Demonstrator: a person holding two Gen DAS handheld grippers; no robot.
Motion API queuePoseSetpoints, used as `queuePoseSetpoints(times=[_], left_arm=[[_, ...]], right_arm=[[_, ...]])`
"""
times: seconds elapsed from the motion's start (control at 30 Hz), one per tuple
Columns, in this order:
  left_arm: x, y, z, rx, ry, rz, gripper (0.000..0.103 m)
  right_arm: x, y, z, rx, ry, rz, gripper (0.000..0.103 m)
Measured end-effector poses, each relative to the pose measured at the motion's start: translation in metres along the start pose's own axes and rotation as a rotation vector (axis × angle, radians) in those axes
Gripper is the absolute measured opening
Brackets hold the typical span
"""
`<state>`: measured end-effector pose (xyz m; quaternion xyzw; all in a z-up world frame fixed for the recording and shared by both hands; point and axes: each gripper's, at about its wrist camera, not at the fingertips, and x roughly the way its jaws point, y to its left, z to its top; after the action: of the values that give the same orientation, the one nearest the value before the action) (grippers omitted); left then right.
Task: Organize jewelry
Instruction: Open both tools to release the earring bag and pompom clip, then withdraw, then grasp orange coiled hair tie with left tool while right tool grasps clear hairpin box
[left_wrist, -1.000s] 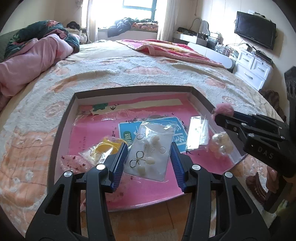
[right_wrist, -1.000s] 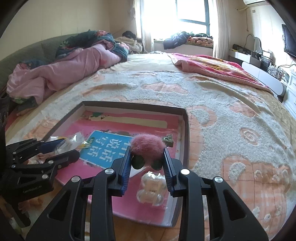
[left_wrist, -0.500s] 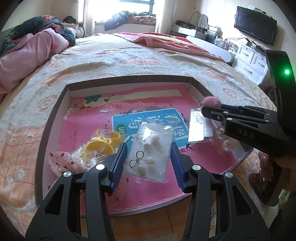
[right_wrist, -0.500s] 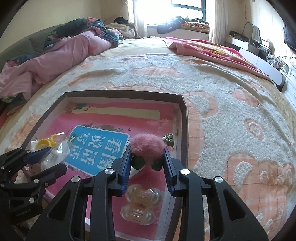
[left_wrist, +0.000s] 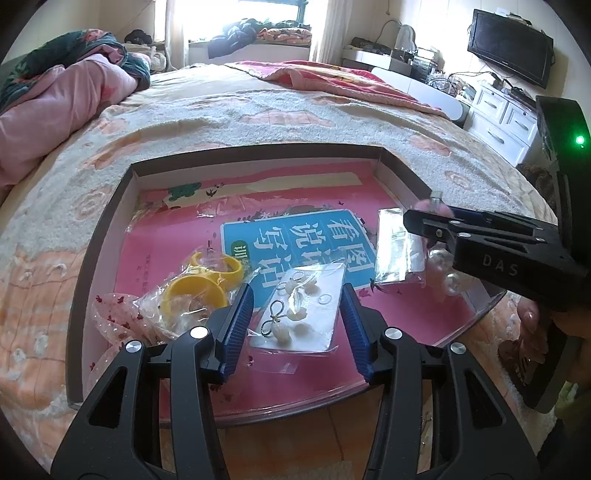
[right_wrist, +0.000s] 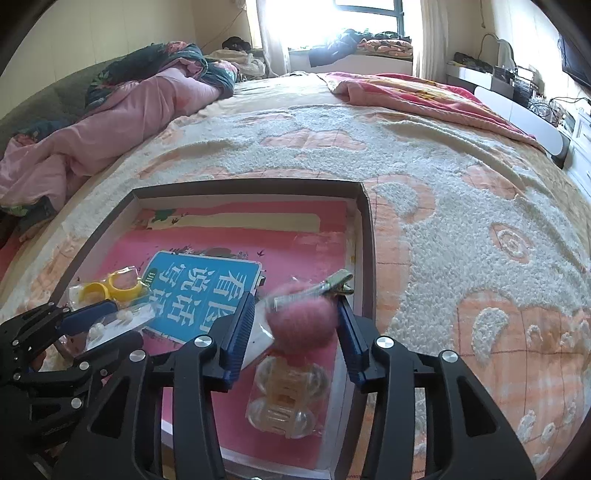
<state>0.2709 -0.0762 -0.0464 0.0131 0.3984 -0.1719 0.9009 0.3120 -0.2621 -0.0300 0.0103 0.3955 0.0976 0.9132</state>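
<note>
A shallow box (left_wrist: 122, 206) with a pink floor lies on the bed. My left gripper (left_wrist: 297, 317) is shut on a clear bag of earrings (left_wrist: 299, 314), held over the box's near part. My right gripper (right_wrist: 295, 325) has opened; the pink pom-pom hair clip (right_wrist: 301, 321) sits blurred between its parted fingers, touching neither. The right gripper also shows in the left wrist view (left_wrist: 436, 225) above the box's right side. A clear claw clip (right_wrist: 286, 398) lies under it. Yellow bangles in a bag (left_wrist: 199, 284) lie left.
A blue card with Chinese print (left_wrist: 295, 236) and a clear sleeve (left_wrist: 393, 247) lie on the box floor. The bed has a fluffy patterned blanket (right_wrist: 443, 184) and a pink quilt (right_wrist: 110, 122) at left. White drawers (left_wrist: 506, 122) and a TV (left_wrist: 511, 46) stand at right.
My right gripper has opened and the pink pom-pom clip has come loose, dropping toward the box's right side. My left gripper still holds the earring bag, with the box nearer below.
</note>
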Motion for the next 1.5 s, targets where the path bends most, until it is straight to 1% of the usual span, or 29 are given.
queuePoseSetpoints(times=[0.07,0.13,0.23,0.37,0.43,0.53,0.57,0.6,0.7,0.73,0.8,0.97,1.2,1.33,1.43,1.5], left_arm=[[-0.001,0.000,-0.001,-0.002,0.002,-0.001,0.042],[-0.002,-0.001,-0.002,-0.005,0.002,-0.006,0.050],[-0.006,-0.002,-0.003,-0.005,-0.004,-0.005,0.053],[-0.013,-0.002,-0.004,-0.013,-0.013,-0.011,0.058],[-0.019,-0.002,-0.004,-0.020,-0.023,-0.015,0.063],[-0.030,0.001,-0.004,-0.039,-0.042,-0.017,0.070],[-0.035,0.003,-0.004,-0.049,-0.050,-0.016,0.072],[-0.038,0.004,-0.004,-0.056,-0.057,-0.014,0.076],[-0.051,0.009,-0.008,-0.077,-0.083,-0.004,0.089],[-0.054,0.010,-0.008,-0.083,-0.089,-0.003,0.091],[-0.061,0.013,-0.009,-0.092,-0.102,-0.002,0.091],[-0.081,0.014,-0.014,-0.100,-0.141,0.021,0.092],[-0.105,0.013,-0.022,-0.103,-0.176,0.025,0.092],[-0.117,0.013,-0.028,-0.112,-0.199,0.028,0.092],[-0.123,0.014,-0.034,-0.112,-0.208,0.044,0.092],[-0.126,0.015,-0.037,-0.115,-0.212,0.046,0.092]], right_arm=[[-0.003,0.000,-0.001,0.000,-0.006,0.004,0.046],[-0.006,0.000,-0.002,0.003,-0.013,0.006,0.049],[-0.013,-0.002,-0.004,0.001,-0.025,0.007,0.053],[-0.026,-0.004,-0.007,0.010,-0.050,0.011,0.061],[-0.034,-0.005,-0.007,0.006,-0.065,0.014,0.064],[-0.046,-0.005,-0.011,0.000,-0.092,0.011,0.067],[-0.050,-0.006,-0.012,0.000,-0.101,0.013,0.070],[-0.054,-0.006,-0.014,0.001,-0.107,0.014,0.073],[-0.065,-0.007,-0.020,0.002,-0.126,0.018,0.076],[-0.068,-0.007,-0.021,0.001,-0.129,0.018,0.076],[-0.076,-0.007,-0.025,0.000,-0.142,0.016,0.079],[-0.095,-0.004,-0.034,-0.003,-0.170,0.026,0.082],[-0.120,0.003,-0.045,-0.011,-0.197,0.055,0.082],[-0.132,0.007,-0.051,-0.013,-0.216,0.057,0.083],[-0.139,0.008,-0.055,-0.015,-0.226,0.061,0.083],[-0.144,0.010,-0.059,-0.012,-0.229,0.066,0.085]])
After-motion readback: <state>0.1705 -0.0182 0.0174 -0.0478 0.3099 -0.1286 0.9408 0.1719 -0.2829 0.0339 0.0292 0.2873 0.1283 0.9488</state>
